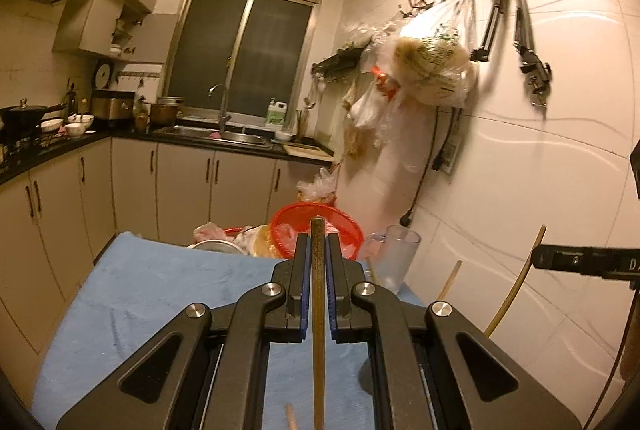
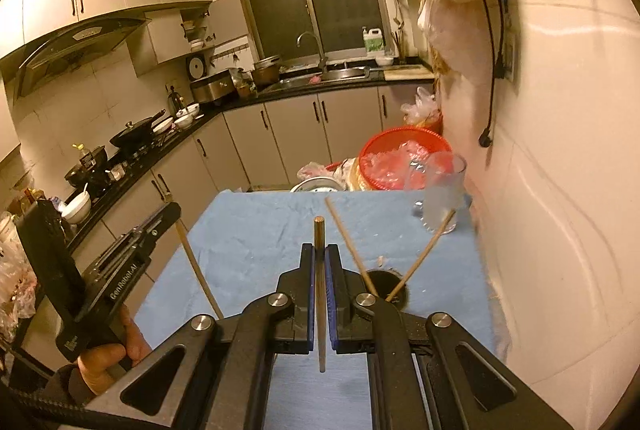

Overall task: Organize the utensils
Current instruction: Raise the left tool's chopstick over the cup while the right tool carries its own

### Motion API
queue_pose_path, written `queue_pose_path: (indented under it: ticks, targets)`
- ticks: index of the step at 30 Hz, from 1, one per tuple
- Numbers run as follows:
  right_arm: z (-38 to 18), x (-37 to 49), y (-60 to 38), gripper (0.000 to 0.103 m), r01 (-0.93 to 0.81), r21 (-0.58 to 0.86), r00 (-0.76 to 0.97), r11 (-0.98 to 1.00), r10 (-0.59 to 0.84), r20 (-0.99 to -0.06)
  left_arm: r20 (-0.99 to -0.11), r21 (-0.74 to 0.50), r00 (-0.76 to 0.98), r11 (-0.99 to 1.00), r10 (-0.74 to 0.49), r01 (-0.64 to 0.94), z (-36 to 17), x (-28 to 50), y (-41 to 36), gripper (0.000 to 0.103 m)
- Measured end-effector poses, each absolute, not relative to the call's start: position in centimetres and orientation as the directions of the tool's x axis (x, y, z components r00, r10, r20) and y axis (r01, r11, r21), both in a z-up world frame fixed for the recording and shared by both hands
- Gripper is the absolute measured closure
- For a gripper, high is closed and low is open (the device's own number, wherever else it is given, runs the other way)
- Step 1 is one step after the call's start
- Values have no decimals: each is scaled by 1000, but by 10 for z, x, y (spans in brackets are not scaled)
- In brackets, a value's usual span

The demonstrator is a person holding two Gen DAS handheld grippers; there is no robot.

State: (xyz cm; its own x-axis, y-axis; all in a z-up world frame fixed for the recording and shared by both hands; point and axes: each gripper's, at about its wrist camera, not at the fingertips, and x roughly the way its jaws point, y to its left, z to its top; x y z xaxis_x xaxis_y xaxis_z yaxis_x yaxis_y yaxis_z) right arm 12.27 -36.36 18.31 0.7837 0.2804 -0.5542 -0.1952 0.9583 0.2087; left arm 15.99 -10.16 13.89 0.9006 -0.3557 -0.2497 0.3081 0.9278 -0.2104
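My left gripper [image 1: 318,244] is shut on a dark wooden chopstick [image 1: 319,310] that pokes out past its fingertips, above the blue cloth [image 1: 160,294]. My right gripper [image 2: 319,250] is shut on another chopstick [image 2: 320,294] and hangs over the cloth [image 2: 260,230]. Just right of it, a dark round holder [image 2: 394,280] stands on the cloth with two pale chopsticks leaning apart in it, one left [image 2: 346,238] and one right [image 2: 430,248]. The right wrist view also shows the left gripper [image 2: 170,210] at the left with its chopstick [image 2: 198,270], held by a hand [image 2: 108,358].
A clear glass mug [image 2: 438,190] stands at the cloth's far right corner by the tiled wall [image 2: 560,190]. Behind the table sit a red basket [image 2: 400,154] and plastic bags. Counter, sink and stove line the far and left sides. A full bag [image 1: 432,66] hangs from wall hooks.
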Motion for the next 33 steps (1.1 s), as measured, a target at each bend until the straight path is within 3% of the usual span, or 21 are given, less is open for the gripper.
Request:
queue_pose_path:
  ticks: [23, 33]
  targets:
    - [246, 129, -412, 98, -127, 193, 868, 973, 203, -453, -160, -235, 872, 876, -462, 421, 177, 194, -185, 96]
    - [226, 156, -435, 98, -91, 239, 862, 967, 196, -467, -149, -289, 887, 877, -437, 384, 163, 233, -203, 96]
